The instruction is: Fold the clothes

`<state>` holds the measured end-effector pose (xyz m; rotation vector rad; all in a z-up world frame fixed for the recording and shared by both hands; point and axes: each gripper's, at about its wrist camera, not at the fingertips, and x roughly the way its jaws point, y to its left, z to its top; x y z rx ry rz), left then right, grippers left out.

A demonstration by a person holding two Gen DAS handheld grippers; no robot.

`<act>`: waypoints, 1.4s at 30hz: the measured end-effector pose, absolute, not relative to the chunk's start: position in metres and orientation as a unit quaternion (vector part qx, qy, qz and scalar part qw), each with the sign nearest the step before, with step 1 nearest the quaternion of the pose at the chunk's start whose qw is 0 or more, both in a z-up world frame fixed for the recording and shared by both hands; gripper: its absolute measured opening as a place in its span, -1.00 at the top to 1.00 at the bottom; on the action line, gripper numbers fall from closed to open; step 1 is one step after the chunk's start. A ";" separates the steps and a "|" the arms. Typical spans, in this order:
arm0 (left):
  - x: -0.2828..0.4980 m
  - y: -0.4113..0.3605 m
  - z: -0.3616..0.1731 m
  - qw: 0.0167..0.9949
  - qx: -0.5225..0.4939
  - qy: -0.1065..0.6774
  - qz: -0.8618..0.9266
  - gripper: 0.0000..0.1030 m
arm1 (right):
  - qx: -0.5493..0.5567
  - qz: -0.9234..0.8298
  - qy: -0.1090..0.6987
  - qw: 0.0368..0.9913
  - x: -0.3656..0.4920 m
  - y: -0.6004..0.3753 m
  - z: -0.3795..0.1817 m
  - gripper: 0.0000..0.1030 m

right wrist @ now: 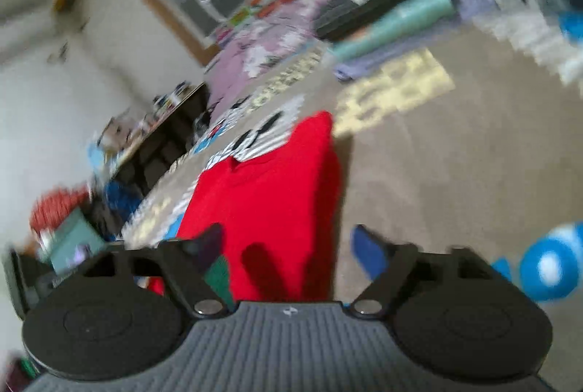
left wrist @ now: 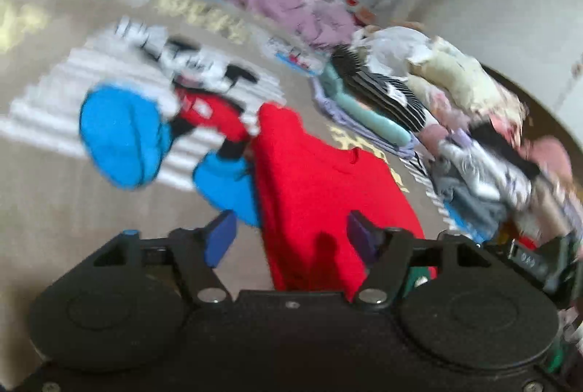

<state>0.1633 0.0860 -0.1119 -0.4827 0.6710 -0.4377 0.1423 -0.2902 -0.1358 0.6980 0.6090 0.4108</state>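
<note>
We judge that we are between grasps on the red garment (left wrist: 320, 187), which lies flat in a narrow, already folded-looking strip on the beige printed blanket (left wrist: 54, 202). In the left wrist view it runs from the frame's centre down toward the bottom edge; in the right wrist view it sits centre-low, stretching away toward the middle of the picture.

Our left tool (left wrist: 289, 239) hangs with its jaws wide apart and nothing between them, the red cloth showing in the gap below. Our right tool (right wrist: 288, 248) is likewise spread wide and empty, one finger over the near left part of the garment and the other over bare blanket to its right.

The next move, as we read it, calls for bringing each tool down on a near corner or edge of the strip, pinching through all layers, and carrying that end over toward the far end.

Both views are smeared by motion, so we cannot make out the garment's type, its collar or how many layers it has. Its near end is hidden behind the tool bodies. The pile of mixed clothes (left wrist: 473, 122) at the right of the left wrist view is too blurred to sort into separate pieces.
</note>
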 end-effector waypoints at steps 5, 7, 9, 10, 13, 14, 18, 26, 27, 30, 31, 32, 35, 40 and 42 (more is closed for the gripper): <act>0.171 0.076 -0.114 0.879 -0.245 0.345 -0.221 -0.41 | 0.326 0.207 0.313 0.868 0.169 -0.279 -0.139 -0.61; 0.177 0.074 -0.116 0.872 -0.257 0.352 -0.223 -0.41 | 0.324 0.212 0.316 0.866 0.179 -0.276 -0.140 -0.61; 0.185 0.073 -0.118 0.865 -0.272 0.358 -0.222 -0.40 | 0.319 0.223 0.321 0.864 0.187 -0.275 -0.140 -0.61; 0.189 0.072 -0.119 0.861 -0.282 0.359 -0.224 -0.40 | 0.316 0.228 0.323 0.862 0.192 -0.274 -0.140 -0.61; 0.203 0.065 -0.120 0.853 -0.296 0.366 -0.227 -0.39 | 0.309 0.240 0.329 0.860 0.197 -0.272 -0.139 -0.59; 0.207 0.060 -0.120 0.852 -0.293 0.368 -0.228 -0.39 | 0.312 0.242 0.328 0.858 0.197 -0.272 -0.140 -0.54; 0.212 0.045 -0.119 0.860 -0.269 0.367 -0.231 -0.39 | 0.320 0.255 0.327 0.852 0.197 -0.269 -0.142 -0.27; 0.205 0.055 -0.124 0.839 -0.305 0.376 -0.249 0.31 | 0.333 0.289 0.327 0.836 0.194 -0.266 -0.146 0.25; 0.202 0.057 -0.124 0.837 -0.314 0.372 -0.251 0.33 | 0.341 0.293 0.325 0.832 0.193 -0.267 -0.146 0.31; 0.192 0.056 -0.112 0.841 -0.318 0.352 -0.259 0.39 | 0.371 0.305 0.304 0.823 0.186 -0.274 -0.141 0.37; 0.188 0.055 -0.107 0.842 -0.322 0.343 -0.264 0.40 | 0.381 0.309 0.293 0.820 0.183 -0.277 -0.138 0.37; 0.184 0.054 -0.101 0.843 -0.325 0.333 -0.268 0.40 | 0.386 0.313 0.282 0.821 0.179 -0.279 -0.133 0.37; 0.179 0.049 -0.083 0.844 -0.334 0.312 -0.282 0.41 | 0.381 0.319 0.250 0.831 0.170 -0.286 -0.113 0.37; 0.200 0.023 -0.051 0.844 -0.338 0.289 -0.299 0.42 | 0.392 0.312 0.217 0.838 0.178 -0.313 -0.084 0.37; 0.214 0.010 -0.038 0.844 -0.337 0.281 -0.308 0.42 | 0.397 0.308 0.204 0.840 0.189 -0.328 -0.072 0.37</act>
